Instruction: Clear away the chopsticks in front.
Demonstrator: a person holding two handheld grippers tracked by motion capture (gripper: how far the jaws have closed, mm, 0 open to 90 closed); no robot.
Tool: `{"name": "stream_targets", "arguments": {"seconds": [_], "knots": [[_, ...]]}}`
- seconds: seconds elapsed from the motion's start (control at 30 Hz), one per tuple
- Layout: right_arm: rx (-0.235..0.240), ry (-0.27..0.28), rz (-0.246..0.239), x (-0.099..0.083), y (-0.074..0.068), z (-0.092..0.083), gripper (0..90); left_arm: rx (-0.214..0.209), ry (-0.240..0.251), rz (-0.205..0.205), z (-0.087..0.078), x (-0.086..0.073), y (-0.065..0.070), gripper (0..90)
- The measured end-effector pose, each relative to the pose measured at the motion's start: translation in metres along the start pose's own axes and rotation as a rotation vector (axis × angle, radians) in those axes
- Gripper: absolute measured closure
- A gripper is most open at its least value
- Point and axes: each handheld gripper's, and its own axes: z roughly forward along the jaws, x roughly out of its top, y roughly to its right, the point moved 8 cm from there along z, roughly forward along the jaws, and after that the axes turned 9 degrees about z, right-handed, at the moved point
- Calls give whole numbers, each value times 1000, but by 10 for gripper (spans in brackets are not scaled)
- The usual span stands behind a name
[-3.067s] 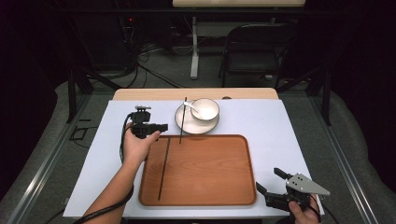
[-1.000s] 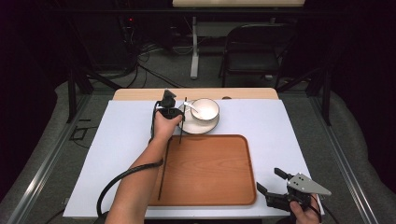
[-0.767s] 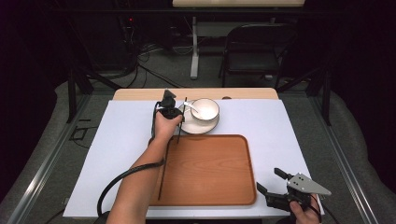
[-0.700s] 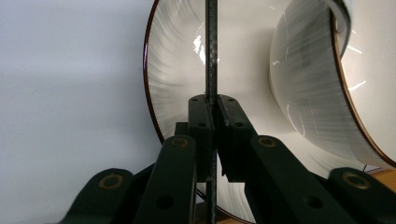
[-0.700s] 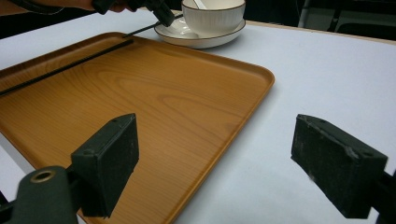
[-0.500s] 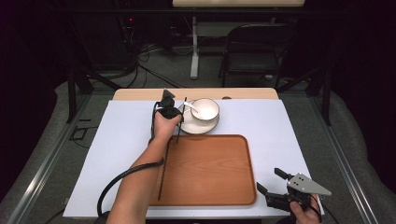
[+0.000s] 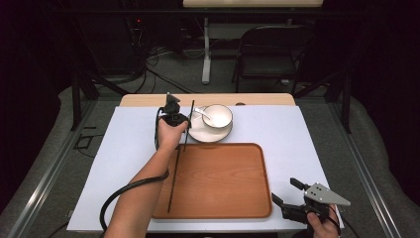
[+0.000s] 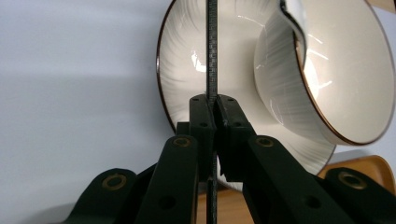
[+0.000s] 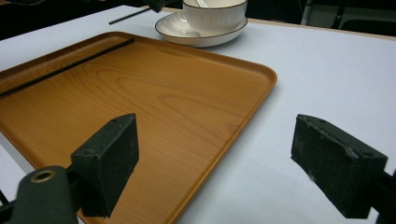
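Observation:
My left gripper point(image 7: 184, 121) point(image 8: 212, 100) is shut on a thin black chopstick point(image 7: 189, 119) point(image 8: 211, 46) that lies along the left rim of a white saucer point(image 7: 198, 131) point(image 8: 182, 60). A white bowl point(image 7: 218, 116) point(image 8: 345, 70) with a spoon point(image 7: 202, 111) in it stands on that saucer. A second black chopstick point(image 7: 173, 178) point(image 9: 65, 68) lies along the left side of the wooden tray point(image 7: 223, 183) point(image 9: 163, 93). My right gripper point(image 7: 287, 191) point(image 9: 224, 163) is open and holds nothing, low over the table just off the tray's near right corner.
A white sheet point(image 7: 307, 134) covers the table, with bare room right of the tray. The table's wooden far edge point(image 7: 257, 99) shows behind the saucer. A black chair point(image 7: 270, 54) and cables stand on the floor beyond. The left gripper's cable point(image 7: 124, 193) loops under the forearm.
Three seconds ago the left gripper was further left and nearer, apart from the chopstick. It has moved up to the saucer and shut on the chopstick. The right gripper has stayed put.

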Motion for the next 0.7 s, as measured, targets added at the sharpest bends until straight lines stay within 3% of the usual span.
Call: {"name": "stream_targets", "arguments": {"seconds": [0.23, 0.47, 0.7], "knots": [[-1, -1, -14, 1, -2, 2, 148, -14, 39, 3, -31, -6, 1, 857], [2, -2, -9, 1, -3, 3, 148, -14, 59, 35, -61, -18, 2, 857], [0, -5, -10, 1, -3, 3, 148, -32, 79, 77, -90, -42, 2, 857]]}}
